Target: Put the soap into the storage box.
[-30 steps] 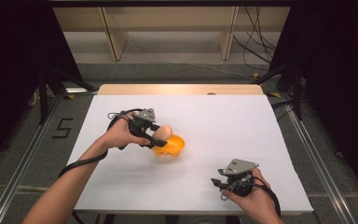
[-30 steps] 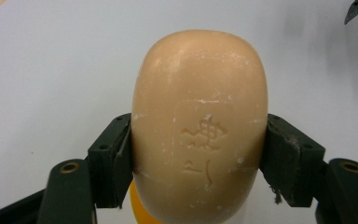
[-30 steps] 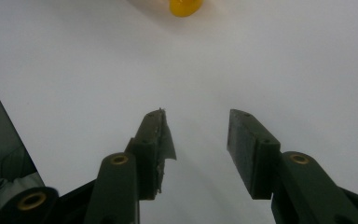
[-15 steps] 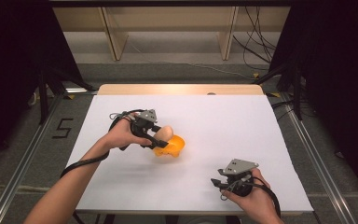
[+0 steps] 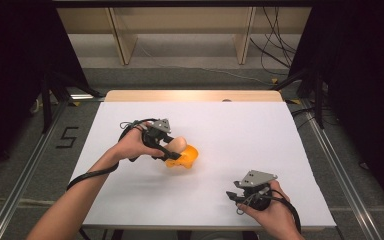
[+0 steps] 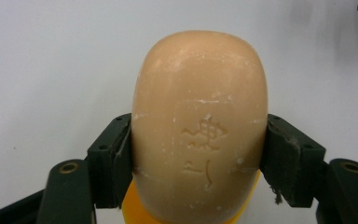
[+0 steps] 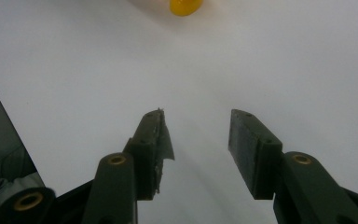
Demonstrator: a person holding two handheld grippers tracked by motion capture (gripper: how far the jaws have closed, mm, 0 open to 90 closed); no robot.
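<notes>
I had left hand-held gripper (image 5: 172, 150) clamped on peach-coloured rounded soap bar (image 6: 199, 126), jaws pressing its two long sides. Bar smooth, matte, pale scuffs and white specks on surface, small embossed mark on upper face. Bar sat just above orange plastic soap dish (image 5: 184, 157), near middle of white worktop (image 5: 240, 125). I saw right hand-held gripper (image 7: 196, 140) open, jaws well apart, holding nothing, near front right of worktop.
</notes>
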